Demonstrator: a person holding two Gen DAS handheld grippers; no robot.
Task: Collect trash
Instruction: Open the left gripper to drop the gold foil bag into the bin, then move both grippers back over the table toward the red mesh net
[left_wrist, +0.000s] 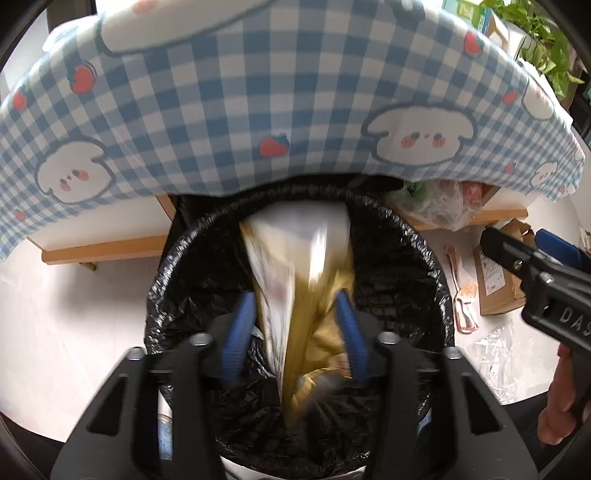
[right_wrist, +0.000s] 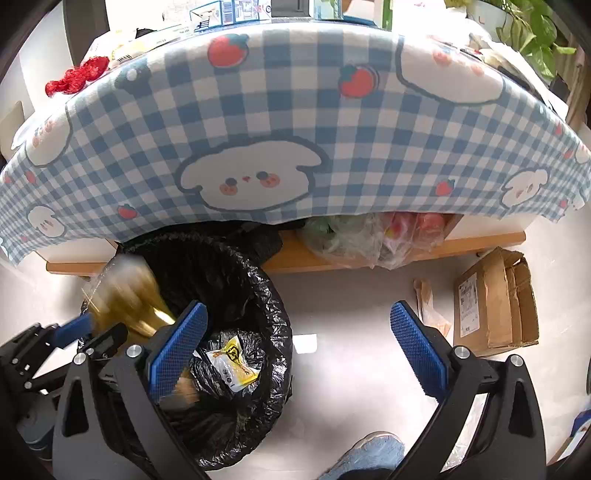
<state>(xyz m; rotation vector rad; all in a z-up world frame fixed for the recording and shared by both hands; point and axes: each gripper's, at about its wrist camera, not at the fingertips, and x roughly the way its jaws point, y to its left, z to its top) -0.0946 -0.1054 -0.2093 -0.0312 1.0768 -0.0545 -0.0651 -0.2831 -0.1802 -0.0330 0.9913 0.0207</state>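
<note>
A bin lined with a black bag stands on the floor in front of a table with a blue checked cloth. My left gripper is above the bin's mouth with its jaws apart. A gold and white wrapper, blurred by motion, hangs between its blue pads; I cannot tell if they touch it. My right gripper is open and empty, over the bin's right rim and the floor. The wrapper and left gripper show at left in the right wrist view. A yellow packet lies inside the bin.
A torn cardboard box and a paper scrap lie on the floor at right. Crumpled clear plastic lies nearer. Plastic bags sit on a shelf under the table. A shoe is at the bottom.
</note>
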